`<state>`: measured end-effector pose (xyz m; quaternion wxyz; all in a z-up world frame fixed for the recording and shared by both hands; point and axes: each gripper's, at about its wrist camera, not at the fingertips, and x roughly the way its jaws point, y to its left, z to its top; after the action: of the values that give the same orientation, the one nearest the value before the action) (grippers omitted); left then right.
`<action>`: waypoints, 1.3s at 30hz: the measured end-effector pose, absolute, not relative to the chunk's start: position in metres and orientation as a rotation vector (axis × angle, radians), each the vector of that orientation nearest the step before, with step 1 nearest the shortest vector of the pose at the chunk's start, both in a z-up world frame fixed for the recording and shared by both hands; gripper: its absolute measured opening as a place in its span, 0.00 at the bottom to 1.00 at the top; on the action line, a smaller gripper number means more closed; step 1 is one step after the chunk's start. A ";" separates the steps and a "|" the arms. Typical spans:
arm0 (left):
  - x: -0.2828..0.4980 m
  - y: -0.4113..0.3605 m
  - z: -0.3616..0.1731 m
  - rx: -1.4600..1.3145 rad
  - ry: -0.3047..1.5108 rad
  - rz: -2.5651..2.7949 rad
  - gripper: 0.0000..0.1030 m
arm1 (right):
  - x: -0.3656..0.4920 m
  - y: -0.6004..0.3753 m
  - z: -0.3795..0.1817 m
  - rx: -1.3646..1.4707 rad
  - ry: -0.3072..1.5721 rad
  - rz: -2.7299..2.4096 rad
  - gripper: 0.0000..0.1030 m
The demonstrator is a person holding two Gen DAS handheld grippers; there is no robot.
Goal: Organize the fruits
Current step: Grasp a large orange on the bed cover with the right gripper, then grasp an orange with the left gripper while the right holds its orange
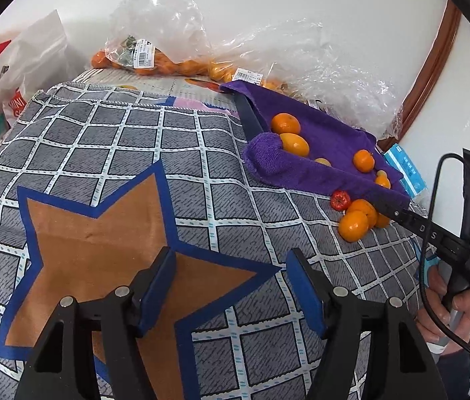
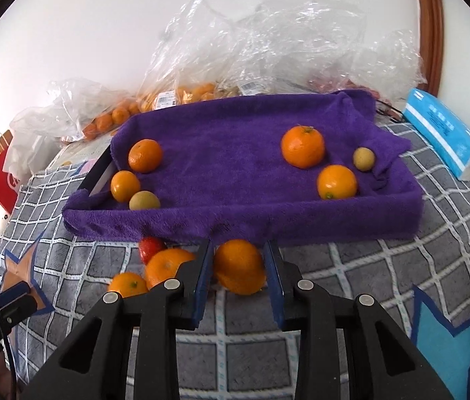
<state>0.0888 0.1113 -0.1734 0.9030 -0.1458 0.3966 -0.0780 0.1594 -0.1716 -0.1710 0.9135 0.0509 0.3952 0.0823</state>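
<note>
Left wrist view: left gripper (image 1: 230,295) hangs tilted down over the checked cloth (image 1: 128,153), fingers spread wide with nothing between them, lots of bare cloth around. The purple-lined tray (image 1: 328,140) sits off to the right, well apart.

Right wrist view: right gripper (image 2: 238,275) angles down right at the tray's near wall, pads squeezing a smooth orange (image 2: 238,266) on the cloth. Two more oranges and a red fruit (image 2: 150,248) crowd its left side. Six fruits already sit in the tray.

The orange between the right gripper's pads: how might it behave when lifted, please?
The orange looks round and glossy, so it may slip or roll if the right gripper loosens. It probably gives slightly under the pads, and seems fairly light.
</note>
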 end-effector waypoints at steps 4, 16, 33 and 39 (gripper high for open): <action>0.089 0.111 -0.173 -0.300 0.820 -0.160 0.64 | 0.147 -0.187 -0.167 0.106 0.810 0.138 0.30; 0.089 0.111 -0.174 -0.301 0.818 -0.160 0.64 | 0.139 -0.194 -0.175 0.043 0.817 0.114 0.33; 0.088 0.113 -0.175 -0.311 0.818 -0.149 0.64 | 0.123 -0.200 -0.171 0.034 0.794 0.126 0.31; 0.085 0.104 -0.175 -0.275 0.832 -0.136 0.80 | 0.114 -0.215 -0.175 0.010 0.795 0.105 0.31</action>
<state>0.0852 0.1042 -0.1748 0.9032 -0.1330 0.4026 -0.0660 0.1136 -0.2154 -0.1748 0.9207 0.0047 0.3869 0.0512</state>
